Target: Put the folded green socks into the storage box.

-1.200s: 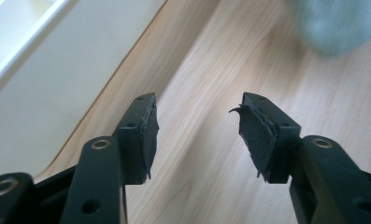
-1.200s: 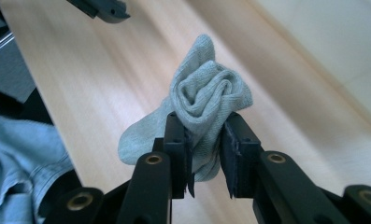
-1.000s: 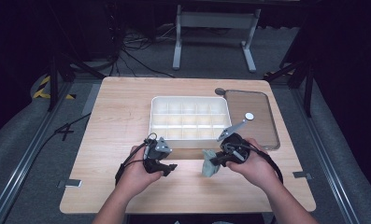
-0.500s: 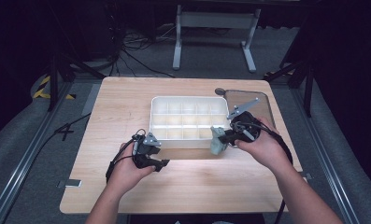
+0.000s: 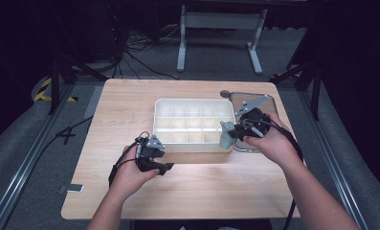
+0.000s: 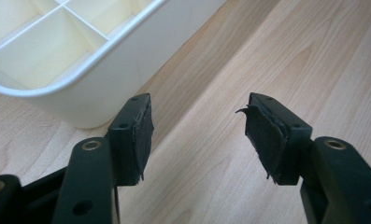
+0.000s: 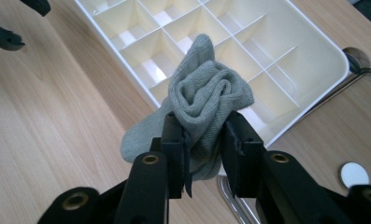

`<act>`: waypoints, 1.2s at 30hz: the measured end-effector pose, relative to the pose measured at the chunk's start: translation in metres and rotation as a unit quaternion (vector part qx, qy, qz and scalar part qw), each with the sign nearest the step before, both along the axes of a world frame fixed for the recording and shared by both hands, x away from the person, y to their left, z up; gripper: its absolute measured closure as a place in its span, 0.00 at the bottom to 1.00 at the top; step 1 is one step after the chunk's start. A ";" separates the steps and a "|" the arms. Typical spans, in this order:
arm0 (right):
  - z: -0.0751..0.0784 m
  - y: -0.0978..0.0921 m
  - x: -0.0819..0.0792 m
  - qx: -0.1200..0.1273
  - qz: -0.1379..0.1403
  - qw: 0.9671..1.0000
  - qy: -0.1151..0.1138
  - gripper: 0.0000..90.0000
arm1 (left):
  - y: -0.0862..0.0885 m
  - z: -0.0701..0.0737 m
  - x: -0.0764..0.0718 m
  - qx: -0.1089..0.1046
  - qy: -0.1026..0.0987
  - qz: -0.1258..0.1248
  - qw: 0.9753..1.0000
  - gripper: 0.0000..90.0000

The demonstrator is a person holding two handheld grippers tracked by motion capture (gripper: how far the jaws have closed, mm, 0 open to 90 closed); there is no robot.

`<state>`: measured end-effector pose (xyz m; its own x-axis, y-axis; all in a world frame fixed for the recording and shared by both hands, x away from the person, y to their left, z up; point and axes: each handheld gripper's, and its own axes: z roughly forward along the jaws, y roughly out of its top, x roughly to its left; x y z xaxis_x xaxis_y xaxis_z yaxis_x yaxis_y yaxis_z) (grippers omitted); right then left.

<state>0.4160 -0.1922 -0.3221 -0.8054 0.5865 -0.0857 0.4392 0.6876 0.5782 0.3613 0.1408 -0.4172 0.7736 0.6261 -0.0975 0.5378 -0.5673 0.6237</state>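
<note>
**Rolled sock poised at the organizer's right end**

High view: right claw clamped on a rolled grey sock, held just over the right end of the white compartment organizer at its near rim. Left claw low over the tabletop, just off the organizer's near left corner, nothing between the jaws. A clear lid lying beside the organizer on the right, partly under the right hand.

Left gripper view: left claw spread wide and holding nothing, bare wood between the pads (rubber facing on both looks frayed). Organizer's rounded corner close by the left-hand jaw, apart from it as far as can be told.

Right gripper view: right claw closed firmly on the sock, the roll bulging above the jaws and a loose tail hanging to one side. Empty compartments directly beyond.

To do the placing well, probably: centre the roll over one cell, lower until the bundle sits between the dividers, then release; watch the loose tail, likely to drape over a partition. Steadying the organizer's corner with the free claw could stop it sliding.
</note>
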 end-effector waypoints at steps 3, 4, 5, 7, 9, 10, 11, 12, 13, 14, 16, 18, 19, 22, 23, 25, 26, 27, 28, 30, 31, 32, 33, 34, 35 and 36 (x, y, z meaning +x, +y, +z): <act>0.001 -0.002 0.004 -0.004 0.001 1.000 -0.011 0.80 | 0.002 0.000 0.001 -0.001 -0.001 -0.001 1.000 0.47; 0.001 -0.002 0.006 -0.008 0.002 1.000 -0.014 0.80 | 0.002 0.000 0.000 -0.001 0.000 0.003 1.000 0.47; 0.001 -0.003 0.008 -0.012 0.003 1.000 -0.019 0.80 | 0.002 0.001 0.000 0.001 0.000 0.002 1.000 0.47; 0.001 -0.004 0.012 -0.017 0.004 1.000 -0.022 0.79 | 0.003 0.001 0.000 0.001 0.001 0.002 1.000 0.47; 0.000 -0.005 0.015 -0.020 0.007 0.999 -0.026 0.79 | 0.003 0.001 0.000 0.001 0.000 0.002 1.000 0.47; -0.002 -0.005 0.018 -0.022 0.006 0.999 -0.028 0.79 | 0.003 0.001 0.000 0.003 0.001 0.002 1.000 0.47; -0.003 -0.005 0.020 -0.026 0.001 0.999 -0.025 0.79 | 0.003 0.001 0.000 0.003 0.001 0.002 1.000 0.47; -0.004 -0.004 0.022 -0.027 0.002 0.999 -0.022 0.79 | 0.003 0.001 -0.001 0.002 0.000 0.004 1.000 0.47; -0.006 -0.004 0.024 -0.028 0.001 0.999 -0.023 0.79 | 0.003 0.000 -0.001 0.001 0.000 0.004 1.000 0.47; -0.008 -0.003 0.026 -0.034 0.000 0.999 -0.023 0.79 | 0.004 0.000 -0.001 0.001 0.001 0.005 1.000 0.47; -0.012 0.000 0.029 -0.048 -0.002 0.999 -0.025 0.78 | 0.005 0.001 -0.002 0.006 -0.002 0.006 1.000 0.47; -0.015 0.002 0.033 -0.061 -0.002 0.998 -0.031 0.79 | 0.006 0.001 -0.003 0.001 0.002 0.008 1.000 0.47; -0.017 0.004 0.035 -0.065 -0.002 0.997 -0.030 0.78 | 0.007 0.001 -0.003 0.002 0.003 0.010 1.000 0.47; -0.026 0.009 0.041 -0.088 0.001 0.996 -0.029 0.78 | 0.008 0.001 -0.004 0.000 0.002 0.011 1.000 0.47; -0.029 0.011 0.042 -0.096 0.007 0.995 -0.027 0.78 | 0.008 0.001 -0.004 0.000 0.001 0.012 1.000 0.47; -0.036 0.016 0.043 -0.116 0.008 0.993 -0.019 0.78 | 0.007 0.001 -0.003 0.003 0.003 0.009 1.000 0.47; -0.040 0.019 0.043 -0.126 0.013 0.992 -0.019 0.78 | 0.007 0.001 -0.003 0.004 0.004 0.006 1.000 0.47; -0.040 0.019 0.043 -0.126 0.013 0.992 -0.019 0.78 | 0.007 0.001 -0.003 0.004 0.004 0.006 1.000 0.47; -0.045 0.022 0.044 -0.137 0.016 0.990 -0.015 0.78 | 0.006 0.000 -0.004 0.004 0.005 0.008 1.000 0.47; -0.052 0.025 0.045 -0.147 0.013 0.989 -0.007 0.78 | 0.005 -0.001 -0.004 0.002 0.003 0.006 1.000 0.47; -0.055 0.026 0.046 -0.149 0.014 0.989 -0.003 0.78 | 0.005 -0.001 -0.004 0.001 0.004 0.005 1.000 0.47; -0.058 0.027 0.047 -0.151 0.012 0.989 0.002 0.78 | 0.005 -0.001 -0.004 0.001 0.003 0.005 1.000 0.47; -0.061 0.028 0.048 -0.152 0.008 0.988 0.009 0.79 | 0.006 0.000 -0.003 0.003 0.004 0.005 1.000 0.47; -0.065 0.028 0.049 -0.157 0.006 0.987 0.021 0.79 | 0.006 0.000 -0.003 0.004 0.004 0.006 1.000 0.47; -0.065 0.028 0.049 -0.157 0.006 0.987 0.021 0.79 | 0.006 0.000 -0.003 0.004 0.005 0.007 1.000 0.47; -0.067 0.029 0.049 -0.156 0.003 0.987 0.029 0.79 | 0.006 0.000 -0.003 0.003 0.006 0.006 1.000 0.47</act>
